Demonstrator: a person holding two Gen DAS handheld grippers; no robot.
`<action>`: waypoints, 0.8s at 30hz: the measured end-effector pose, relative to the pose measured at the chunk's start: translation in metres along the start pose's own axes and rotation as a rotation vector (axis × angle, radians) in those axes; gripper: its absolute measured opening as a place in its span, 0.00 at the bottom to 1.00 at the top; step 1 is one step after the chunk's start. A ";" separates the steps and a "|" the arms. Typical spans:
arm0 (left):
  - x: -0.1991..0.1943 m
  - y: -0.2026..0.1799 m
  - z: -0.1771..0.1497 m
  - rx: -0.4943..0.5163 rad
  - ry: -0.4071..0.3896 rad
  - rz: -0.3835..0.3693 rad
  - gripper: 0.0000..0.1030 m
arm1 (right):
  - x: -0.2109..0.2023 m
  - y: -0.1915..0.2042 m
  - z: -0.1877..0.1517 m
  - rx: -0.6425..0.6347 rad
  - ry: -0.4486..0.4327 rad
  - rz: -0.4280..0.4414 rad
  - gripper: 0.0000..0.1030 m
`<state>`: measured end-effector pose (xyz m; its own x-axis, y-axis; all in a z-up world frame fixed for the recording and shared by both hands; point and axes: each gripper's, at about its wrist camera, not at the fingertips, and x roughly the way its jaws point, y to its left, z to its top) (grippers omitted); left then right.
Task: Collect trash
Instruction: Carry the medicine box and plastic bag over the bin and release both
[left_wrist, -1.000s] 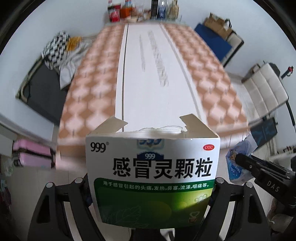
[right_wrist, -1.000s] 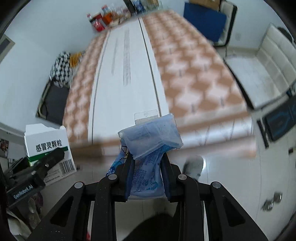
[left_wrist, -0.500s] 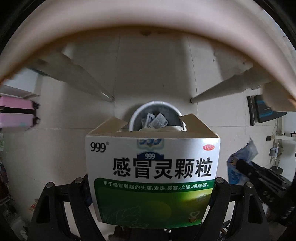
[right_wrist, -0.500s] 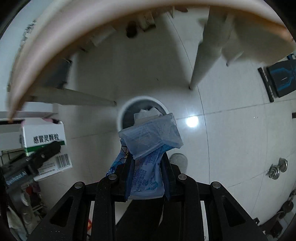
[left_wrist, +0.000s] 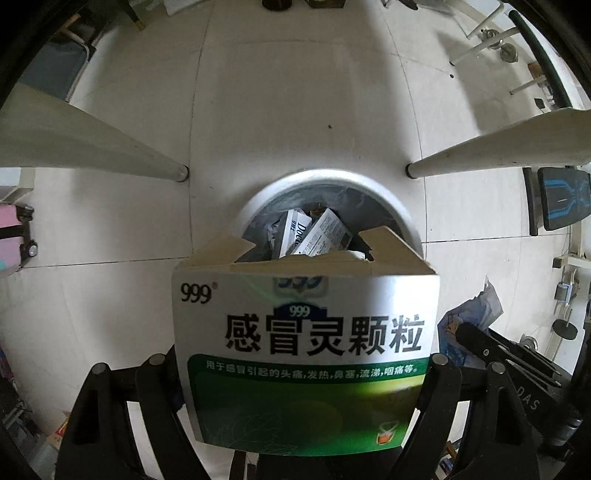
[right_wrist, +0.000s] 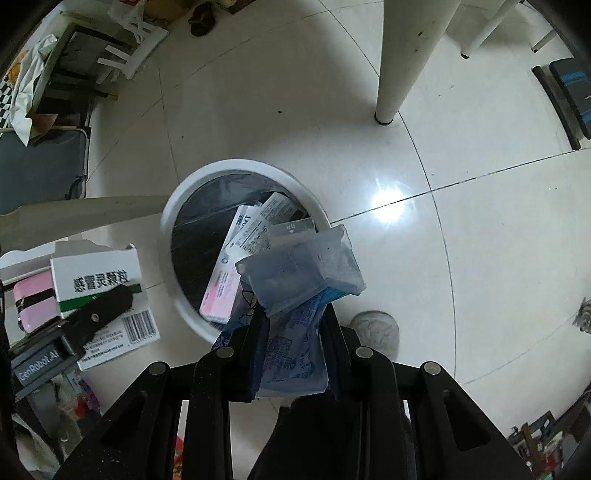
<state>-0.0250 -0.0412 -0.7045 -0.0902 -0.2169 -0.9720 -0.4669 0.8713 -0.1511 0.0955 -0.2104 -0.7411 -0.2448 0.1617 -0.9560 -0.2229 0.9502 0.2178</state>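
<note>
My left gripper (left_wrist: 306, 373) is shut on a white and green medicine box (left_wrist: 306, 347) with its top flaps torn open. I hold it just above the near rim of a white round trash bin (left_wrist: 325, 188) on the floor. The bin has a black liner and holds several discarded boxes (left_wrist: 314, 232). My right gripper (right_wrist: 295, 332) is shut on a blue plastic wrapper (right_wrist: 299, 295), held over the bin's (right_wrist: 236, 166) near right rim. The medicine box also shows in the right wrist view (right_wrist: 99, 277), at the left, and the wrapper in the left wrist view (left_wrist: 469, 321).
Two white table legs (left_wrist: 110, 147) (left_wrist: 498, 144) stand on the tiled floor either side of the bin. One leg (right_wrist: 406, 55) is behind the bin in the right view. A pink case (right_wrist: 33, 302) and a grey shoe (right_wrist: 376, 328) lie nearby.
Both grippers have swung down from the tabletop to below the table edge and closer to the bin, which now looks larger. Both still hold their items.
</note>
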 end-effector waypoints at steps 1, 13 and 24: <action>0.006 0.002 0.001 -0.008 0.009 -0.007 0.82 | 0.006 0.004 0.004 -0.001 0.000 0.003 0.28; -0.007 0.029 -0.009 -0.057 -0.006 -0.058 0.86 | 0.010 0.024 0.006 -0.038 -0.012 0.024 0.32; -0.047 0.028 -0.021 -0.058 -0.056 -0.051 0.98 | -0.024 0.034 -0.009 -0.061 -0.054 0.040 0.84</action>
<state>-0.0526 -0.0158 -0.6597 -0.0169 -0.2338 -0.9721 -0.5198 0.8326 -0.1912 0.0851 -0.1849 -0.7087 -0.2038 0.2147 -0.9552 -0.2719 0.9248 0.2659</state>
